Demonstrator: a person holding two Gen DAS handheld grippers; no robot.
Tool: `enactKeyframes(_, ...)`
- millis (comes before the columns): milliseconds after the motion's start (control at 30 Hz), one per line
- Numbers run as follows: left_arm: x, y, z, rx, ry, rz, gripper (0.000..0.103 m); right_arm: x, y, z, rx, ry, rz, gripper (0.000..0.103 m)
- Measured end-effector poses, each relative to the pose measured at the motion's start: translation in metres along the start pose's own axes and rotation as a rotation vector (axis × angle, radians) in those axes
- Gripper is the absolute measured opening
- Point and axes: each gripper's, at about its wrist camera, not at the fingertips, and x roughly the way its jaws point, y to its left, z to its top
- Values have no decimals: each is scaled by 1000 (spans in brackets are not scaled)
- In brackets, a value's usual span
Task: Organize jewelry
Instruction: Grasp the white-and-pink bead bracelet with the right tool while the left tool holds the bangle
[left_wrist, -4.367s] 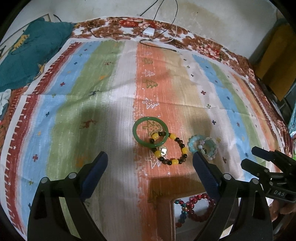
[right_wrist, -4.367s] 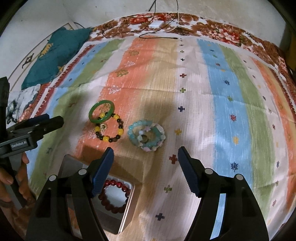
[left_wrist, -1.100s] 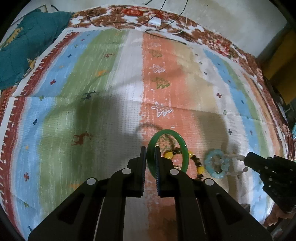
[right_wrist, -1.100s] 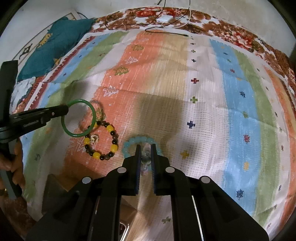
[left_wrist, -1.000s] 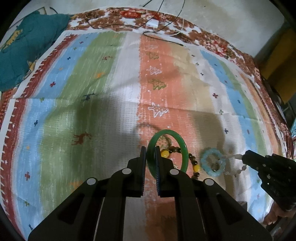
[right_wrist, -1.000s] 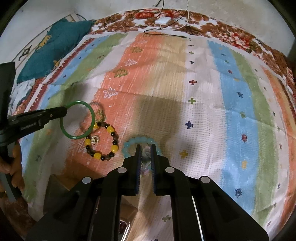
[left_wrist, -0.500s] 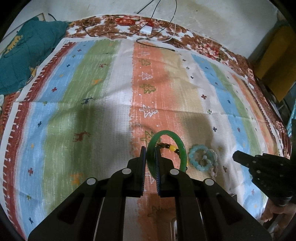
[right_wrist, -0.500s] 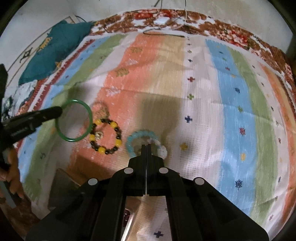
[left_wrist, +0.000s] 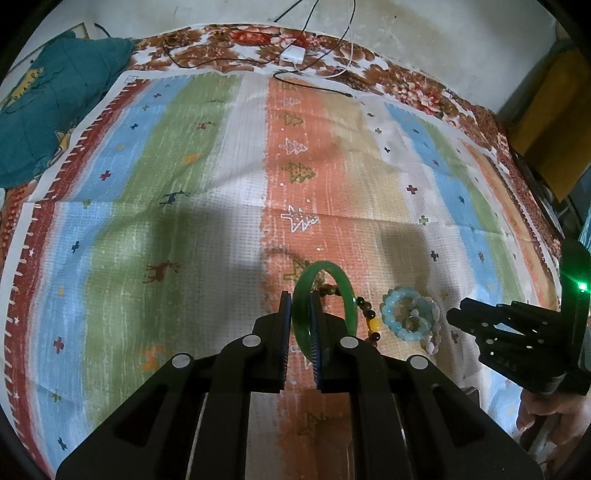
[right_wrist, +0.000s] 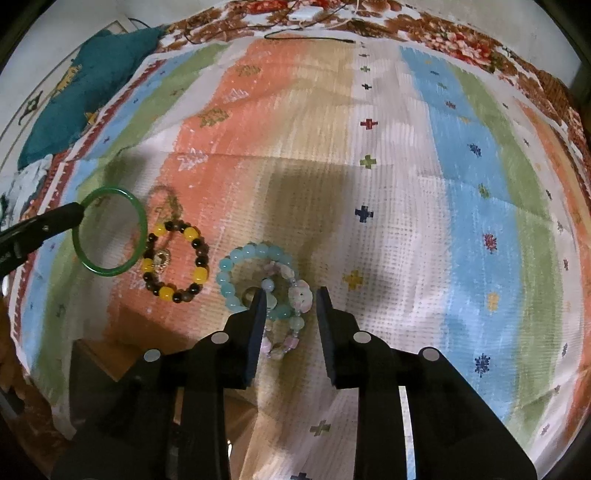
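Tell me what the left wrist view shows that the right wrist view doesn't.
Left wrist only: the left gripper seen close, clamping the green bangle's rim, and a green light on the right unit. Right wrist only: the right gripper open over the blue bead bracelet, plus the whole yellow-and-brown bracelet. Both show the striped cloth.

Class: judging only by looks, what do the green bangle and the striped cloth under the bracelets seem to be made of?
Green bangle: one rigid, seamless ring, glossy and slightly translucent, so probably jade or glass; the pictures cannot settle which. The left gripper clamps its rim. Striped cloth: woven textile, matte, with a visible grid weave and fold creases; likely cotton, though uncertain.
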Motion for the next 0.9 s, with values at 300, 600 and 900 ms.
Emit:
enactKeyframes(300, 4, 0, 0, 10, 8, -1, 10, 19, -5, 4, -3, 40, -14, 28)
enactKeyframes(600, 10, -6, 1, 27, 21, 0, 10, 32, -4, 4, -10, 67, -17, 28)
enactKeyframes(900, 12, -10, 0, 43, 25, -4, 10, 36, -4, 4, -10, 65, -10, 28)
